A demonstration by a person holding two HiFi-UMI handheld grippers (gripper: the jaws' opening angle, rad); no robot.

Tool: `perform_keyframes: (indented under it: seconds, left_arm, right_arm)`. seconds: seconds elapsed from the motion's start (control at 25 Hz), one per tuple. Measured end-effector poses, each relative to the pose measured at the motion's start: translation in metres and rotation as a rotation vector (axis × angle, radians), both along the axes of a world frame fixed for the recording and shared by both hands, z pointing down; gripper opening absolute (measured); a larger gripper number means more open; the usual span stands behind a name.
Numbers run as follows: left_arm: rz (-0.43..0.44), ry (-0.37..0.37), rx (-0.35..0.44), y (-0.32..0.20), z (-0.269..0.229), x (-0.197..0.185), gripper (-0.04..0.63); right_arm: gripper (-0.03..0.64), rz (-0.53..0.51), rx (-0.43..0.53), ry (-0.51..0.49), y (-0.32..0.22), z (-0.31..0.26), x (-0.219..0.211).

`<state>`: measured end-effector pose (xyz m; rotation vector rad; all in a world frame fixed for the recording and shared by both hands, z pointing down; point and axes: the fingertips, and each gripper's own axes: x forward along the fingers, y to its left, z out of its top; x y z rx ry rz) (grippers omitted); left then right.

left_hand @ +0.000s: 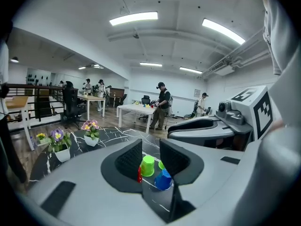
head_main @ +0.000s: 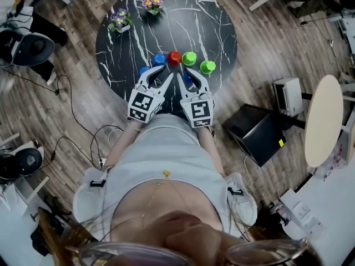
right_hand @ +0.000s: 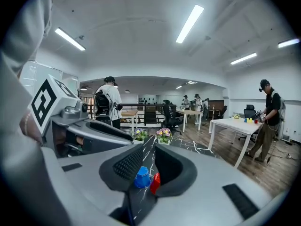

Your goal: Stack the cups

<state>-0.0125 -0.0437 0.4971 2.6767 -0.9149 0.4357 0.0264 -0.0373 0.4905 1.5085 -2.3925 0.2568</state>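
"Has any stacking begun?"

"Not by my reading. Nothing is nested. The cups stand singly in a curve on the bench point(head_main: 213, 29), down at its six o'clock side, nearest the person. The red cup point(head_main: 175, 57) is in the middle, with a blue cup point(head_main: 160, 59) just beside it at nine o'clock and a green cup point(head_main: 189, 58) at three. A second green cup point(head_main: 207, 66) sits further out, toward four."

"And the grippers?"

"The left hand-held gripper point(head_main: 159, 75) and the right hand-held gripper point(head_main: 189, 75) sit side by side at that edge, aimed at the row. Both have their jaws apart with nothing pinched. From above, a nearer blue cup point(head_main: 187, 80) shows between the right one's jaws. Whether it sits inside them or below them I can't tell. Another blue one, the edge cup point(head_main: 144, 70), peeks out at the left gripper's nine o'clock."

"So which step is this?"

"The first pick, I'd say. Next, one gripper has to bring its open jaws round a single cup's wall, close, lift clear, then lower it squarely over a neighbour. The cups are crowded, so a careless approach could knock the one alongside."
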Motion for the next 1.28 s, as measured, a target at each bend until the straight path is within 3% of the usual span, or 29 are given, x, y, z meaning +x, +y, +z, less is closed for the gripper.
perform_keyframes:
  seconds: [1.28]
  left_arm:
    - [0.045, -0.208, -0.177, -0.017, 0.103, -0.057, 0.16]
  right_arm:
    - [0.092, 0.119, -0.089, -0.002, 0.001, 0.023, -0.003]
